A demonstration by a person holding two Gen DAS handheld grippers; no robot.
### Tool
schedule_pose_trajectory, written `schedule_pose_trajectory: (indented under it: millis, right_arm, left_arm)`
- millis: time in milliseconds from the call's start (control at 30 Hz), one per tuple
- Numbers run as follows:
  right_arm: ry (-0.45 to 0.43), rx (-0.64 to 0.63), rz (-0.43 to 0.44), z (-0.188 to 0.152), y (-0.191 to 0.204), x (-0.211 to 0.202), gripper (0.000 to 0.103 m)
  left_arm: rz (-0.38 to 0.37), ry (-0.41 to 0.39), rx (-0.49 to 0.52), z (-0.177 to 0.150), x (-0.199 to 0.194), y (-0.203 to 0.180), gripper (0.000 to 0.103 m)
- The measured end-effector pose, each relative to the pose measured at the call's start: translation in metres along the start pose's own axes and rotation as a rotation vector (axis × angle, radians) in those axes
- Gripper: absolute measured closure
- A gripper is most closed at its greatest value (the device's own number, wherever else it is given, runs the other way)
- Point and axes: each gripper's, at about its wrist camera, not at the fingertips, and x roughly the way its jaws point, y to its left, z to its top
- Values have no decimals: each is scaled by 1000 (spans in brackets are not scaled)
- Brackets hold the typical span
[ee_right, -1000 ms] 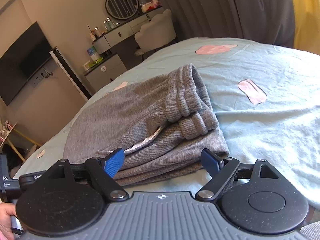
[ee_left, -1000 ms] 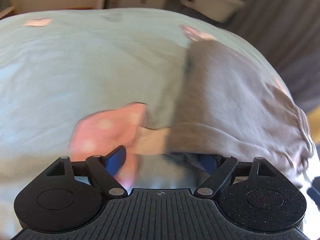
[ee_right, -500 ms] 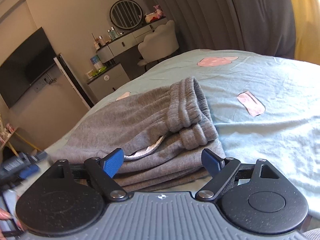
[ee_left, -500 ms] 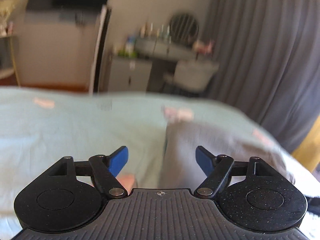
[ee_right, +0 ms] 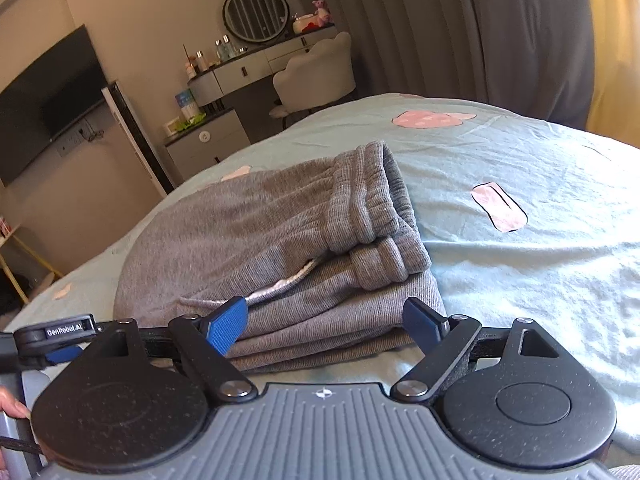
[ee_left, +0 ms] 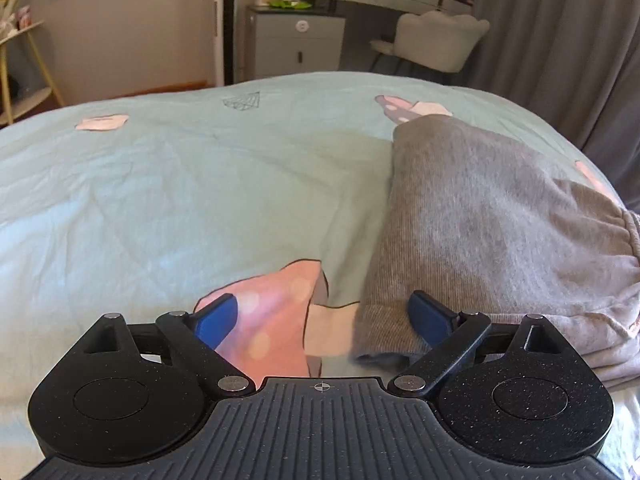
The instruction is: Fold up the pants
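Two grippers are in view, one per wrist camera, both over a bed covered by a pale green sheet (ee_left: 168, 184) printed with pink patches.

Left gripper (ee_left: 326, 316): jaws spread wide, having just been opening. The near corner of the grey pants (ee_left: 492, 216) lies between the blue pads, close to the right-hand pad, but neither pad presses on the cloth. Nothing is grasped. A pink patch (ee_left: 272, 320) of the sheet shows below the left-hand pad.

Right gripper (ee_right: 326, 320): jaws spread, released. The blue pads stand on either side of the near folded edge of the pants (ee_right: 256, 240), with no visible pinch on the fabric.

Pants: folded into a stack of several layers, resting flat on the sheet. The ribbed elastic waistband (ee_right: 372, 200) sits at the top right of the stack in the right view, doubled over. A strip of white lining (ee_right: 288, 280) shows between layers.

Background: a grey dressing table (ee_right: 256, 68) with a round mirror (ee_right: 256, 12), a pale chair (ee_right: 320, 76), a wall television (ee_right: 48, 100), and grey curtains (ee_right: 460, 28).
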Motion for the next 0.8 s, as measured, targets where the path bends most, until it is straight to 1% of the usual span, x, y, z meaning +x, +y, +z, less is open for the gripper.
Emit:
schedule_pose_trajectory:
  millis: [100, 267, 400, 500, 567, 633, 700, 800]
  right_arm:
    - [20, -22, -18, 0, 1, 2, 18]
    - [16, -46, -28, 0, 3, -8, 16]
    - [24, -88, -31, -3, 9, -18, 11]
    - [75, -130, -41, -10, 16, -21, 10]
    - [103, -154, -40, -12, 22, -23, 8]
    - [112, -173, -33, -15, 27, -27, 6]
    - [111, -202, -40, -18, 32, -30, 6]
    - [105, -242, -57, -21, 39, -32, 6]
  left_arm:
    - [21, 8, 39, -5, 4, -7, 6]
    - [16, 47, 19, -10, -7, -6, 5]
    - [25, 80, 34, -11, -17, -6, 5]
    - [29, 98, 91, -17, -27, -15, 5]
    - [28, 115, 167, -25, -34, -27, 5]
    - [22, 101, 238, -34, -42, -39, 4]
    - [-4, 76, 283, -44, -53, -47, 2]
    - [-60, 61, 301, -53, -65, -51, 2]
